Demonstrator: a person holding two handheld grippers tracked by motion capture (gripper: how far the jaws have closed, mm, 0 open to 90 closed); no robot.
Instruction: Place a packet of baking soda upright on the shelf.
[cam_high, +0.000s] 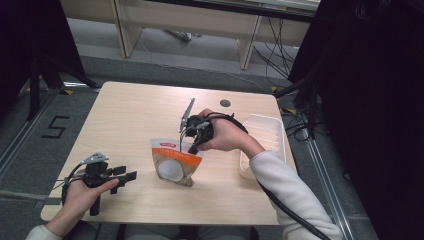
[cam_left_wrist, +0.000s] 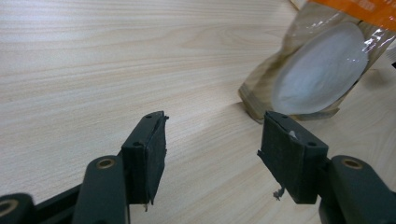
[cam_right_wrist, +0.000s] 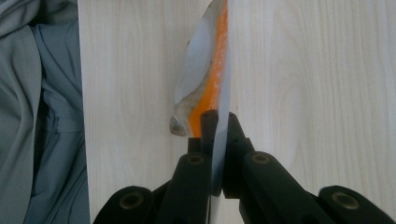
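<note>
The pale wooden table (cam_high: 125, 115) is spread wide, a white tray (cam_high: 270, 131) at its right edge. Mid-table, the pouch (cam_high: 175, 165) is held upright, long axis near vertical, orange top upward, base at the tabletop. Its top edge is pinched tight by the right gripper (cam_high: 192, 148). The left gripper (cam_high: 131, 175) is held open, empty, near the front-left corner.

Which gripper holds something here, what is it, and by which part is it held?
The right gripper holds the pouch, pinched by its orange top edge. The left gripper is open and holds nothing.
</note>
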